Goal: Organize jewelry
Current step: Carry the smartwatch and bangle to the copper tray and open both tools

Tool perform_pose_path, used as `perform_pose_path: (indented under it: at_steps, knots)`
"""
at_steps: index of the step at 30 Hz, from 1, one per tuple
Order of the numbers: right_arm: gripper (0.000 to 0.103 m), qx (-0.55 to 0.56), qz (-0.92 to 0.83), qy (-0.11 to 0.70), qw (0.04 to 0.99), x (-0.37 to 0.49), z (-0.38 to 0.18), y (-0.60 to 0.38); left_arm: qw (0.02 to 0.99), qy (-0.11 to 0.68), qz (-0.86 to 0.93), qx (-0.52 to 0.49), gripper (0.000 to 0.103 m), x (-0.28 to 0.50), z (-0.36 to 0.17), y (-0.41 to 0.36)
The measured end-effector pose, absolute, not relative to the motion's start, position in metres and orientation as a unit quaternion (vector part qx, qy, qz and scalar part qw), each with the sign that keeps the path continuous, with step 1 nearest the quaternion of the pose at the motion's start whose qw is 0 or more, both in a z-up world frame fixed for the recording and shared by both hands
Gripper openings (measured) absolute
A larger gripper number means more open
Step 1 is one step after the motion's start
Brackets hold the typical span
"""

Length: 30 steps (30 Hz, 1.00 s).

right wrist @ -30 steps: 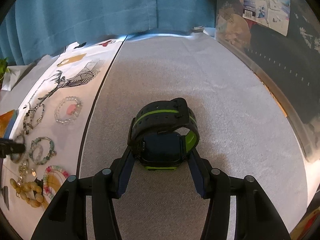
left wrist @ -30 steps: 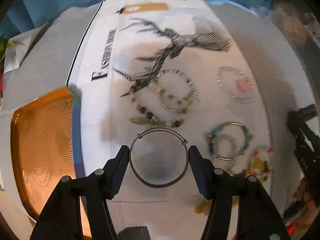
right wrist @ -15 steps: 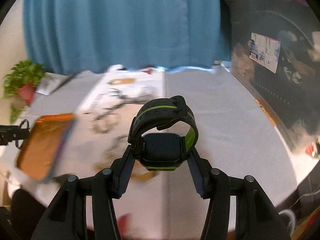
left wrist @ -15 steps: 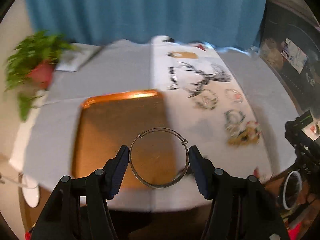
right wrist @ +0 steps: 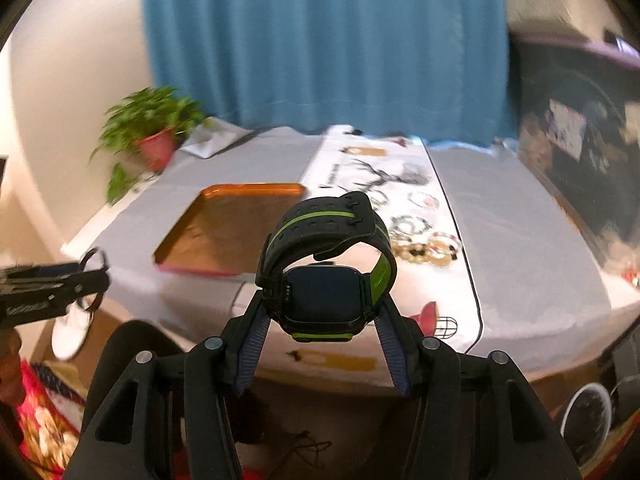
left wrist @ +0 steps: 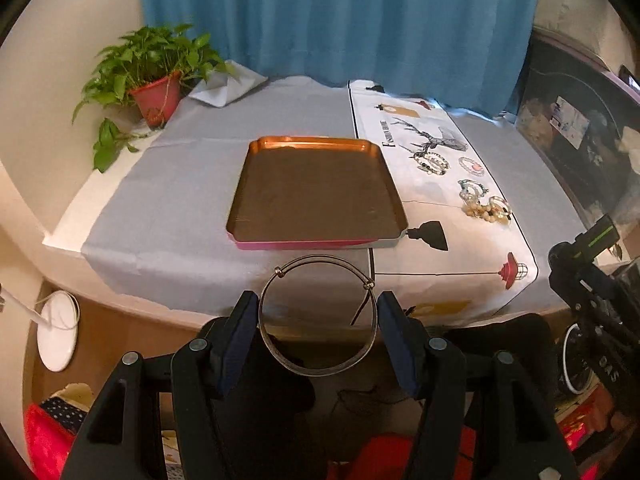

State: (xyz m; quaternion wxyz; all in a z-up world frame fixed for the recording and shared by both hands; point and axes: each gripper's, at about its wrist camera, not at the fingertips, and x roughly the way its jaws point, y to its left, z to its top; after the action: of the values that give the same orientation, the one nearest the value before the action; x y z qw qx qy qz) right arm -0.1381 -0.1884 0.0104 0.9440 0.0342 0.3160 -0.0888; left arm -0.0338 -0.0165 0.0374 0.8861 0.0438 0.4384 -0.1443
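Copper tray (left wrist: 316, 190) lies straight ahead of the left gripper (left wrist: 318, 320), long side facing it, on the grey cloth. That gripper clamps a metal bangle (left wrist: 318, 316); the right gripper (right wrist: 320, 320) clasps a black-green watch (right wrist: 326, 264) (further right, so the left looks nearer the tray).

Your left gripper (left wrist: 318, 326) shows matte black plastic linkage arms, each pinned with round silver screws, and its fingers (left wrist: 240, 336) wear dark navy pads with a ribbed face. Your right gripper (right wrist: 320, 322) is the same build: black angular arms with triangular cut-outs, silver pivot screws in a row, blue ribbed pads on the fingers (right wrist: 252, 340). Seen side-on from the right wrist camera, your left tool's black body carries pale lettering too blurred to read.
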Motion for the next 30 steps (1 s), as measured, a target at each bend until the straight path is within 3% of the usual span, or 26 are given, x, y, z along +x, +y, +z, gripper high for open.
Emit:
perform_pose_path:
  at_steps: [11, 30]
  knots:
    - [0.054, 0.009, -0.082, 0.312, 0.947, -0.152, 0.016, -0.164, 0.889, 0.432, -0.149, 0.038, 0.057, -0.036, 0.041, -0.013]
    - [0.054, -0.010, -0.055, 0.346, 0.937, -0.082, -0.001, -0.162, 0.893, 0.436, -0.114, 0.027, 0.057, 0.038, 0.028, 0.007]
